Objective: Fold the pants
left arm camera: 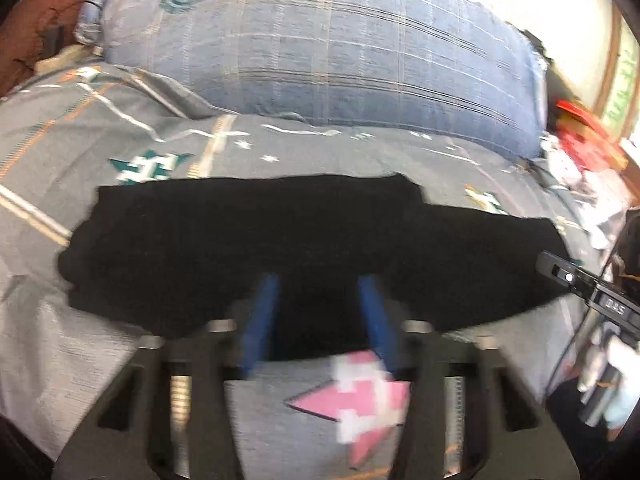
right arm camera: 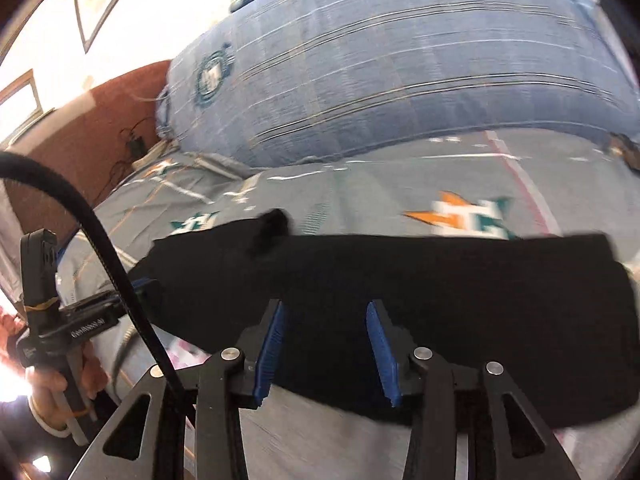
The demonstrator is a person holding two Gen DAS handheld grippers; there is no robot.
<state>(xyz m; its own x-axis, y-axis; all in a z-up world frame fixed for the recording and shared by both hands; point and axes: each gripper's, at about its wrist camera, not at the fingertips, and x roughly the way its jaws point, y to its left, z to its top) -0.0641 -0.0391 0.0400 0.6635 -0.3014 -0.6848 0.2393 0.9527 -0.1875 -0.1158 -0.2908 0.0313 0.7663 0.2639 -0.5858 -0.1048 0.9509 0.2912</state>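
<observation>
The black pants [left arm camera: 288,240] lie folded in a flat wide band across the grey patterned bedspread [left arm camera: 80,152]. My left gripper [left arm camera: 320,284] is open and empty, its blue pads over the near edge of the pants. In the right wrist view the same pants [right arm camera: 440,292] stretch across the bed. My right gripper [right arm camera: 326,308] is open and empty above their near edge. The right gripper's tip [left arm camera: 560,270] shows at the pants' right end in the left wrist view. The left gripper [right arm camera: 144,286] shows at the pants' left end in the right wrist view.
A large blue plaid pillow [left arm camera: 340,48] lies behind the pants. A reddish headboard [right arm camera: 100,120] stands at the left. Clutter with red items [left arm camera: 580,140] sits beside the bed at the right. A black cable [right arm camera: 100,240] crosses the right wrist view.
</observation>
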